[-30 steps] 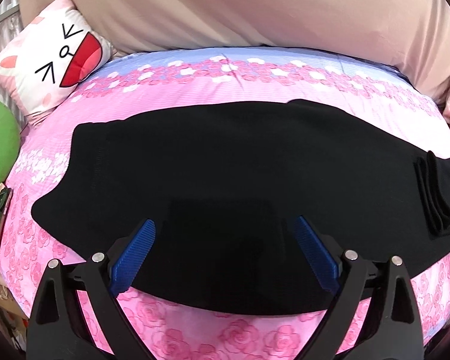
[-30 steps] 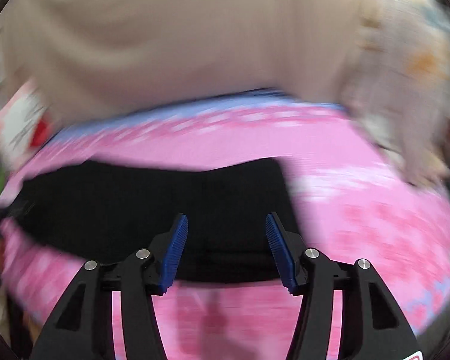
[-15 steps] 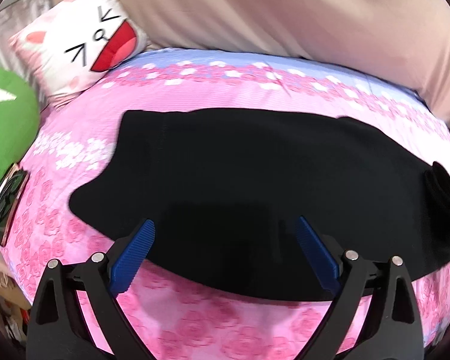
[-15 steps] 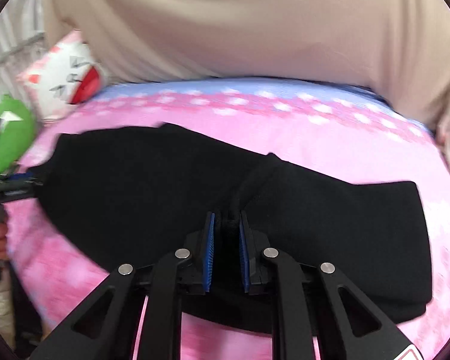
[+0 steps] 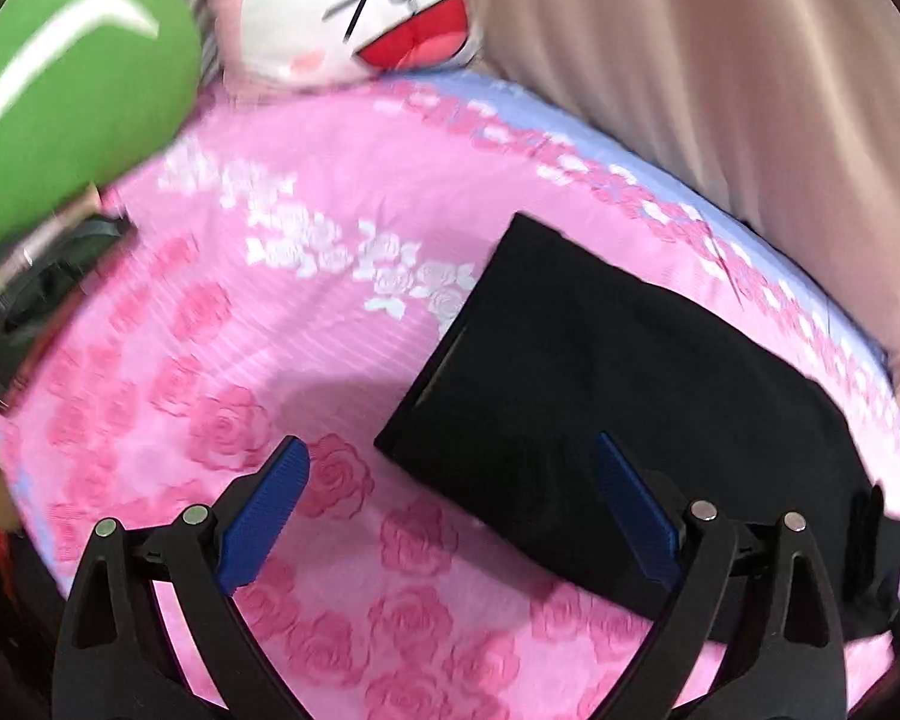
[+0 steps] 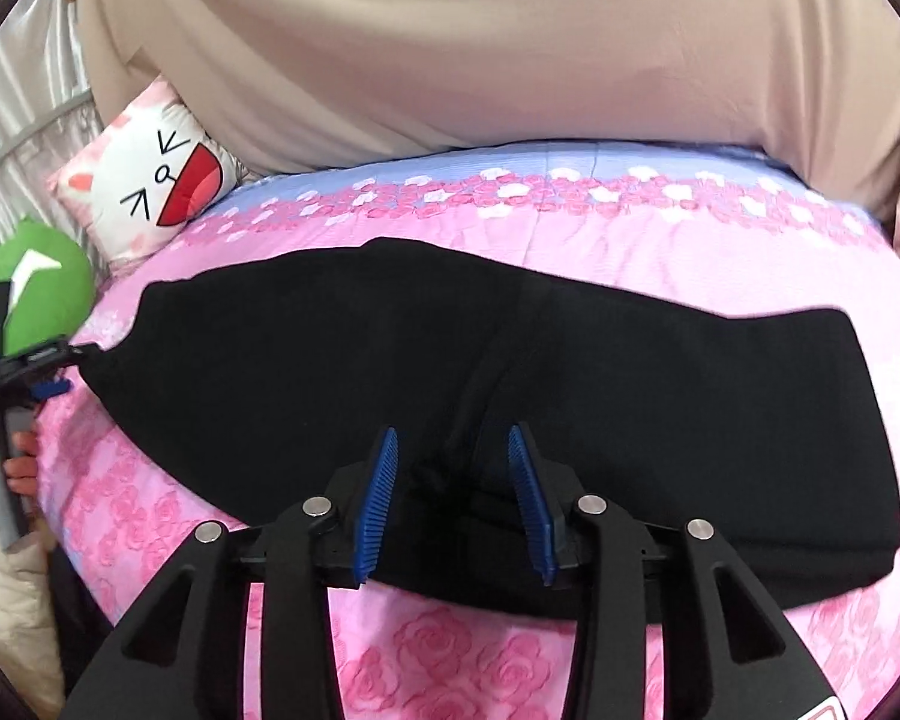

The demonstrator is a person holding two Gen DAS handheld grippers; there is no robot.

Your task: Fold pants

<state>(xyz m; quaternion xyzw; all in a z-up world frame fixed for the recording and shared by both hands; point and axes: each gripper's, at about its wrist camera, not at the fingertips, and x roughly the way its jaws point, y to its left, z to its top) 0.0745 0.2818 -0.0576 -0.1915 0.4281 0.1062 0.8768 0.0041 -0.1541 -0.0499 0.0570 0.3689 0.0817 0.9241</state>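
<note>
Black pants point(image 6: 510, 372) lie flat across a pink rose-print bed sheet point(image 6: 462, 654), with the right end folded over into a thicker layer point(image 6: 720, 420). My right gripper point(image 6: 453, 504) is open over a bunched crease at the pants' near edge, holding nothing. My left gripper point(image 5: 450, 510) is wide open just off the pants' left end point(image 5: 600, 384), its right finger over the black cloth and its left finger over the bare sheet point(image 5: 210, 360). It also shows in the right wrist view point(image 6: 48, 372) at the pants' left tip.
A white cartoon-face pillow point(image 6: 150, 180) and a green cushion point(image 6: 30, 294) lie at the bed's left head. A beige curtain point(image 6: 480, 48) hangs behind the bed. A dark flat object point(image 5: 42, 306) lies at the left edge of the sheet.
My right gripper, shut on the pants' fold half a second ago, has opened and let go. My left gripper has swung left to the pants' left end, staying open.
</note>
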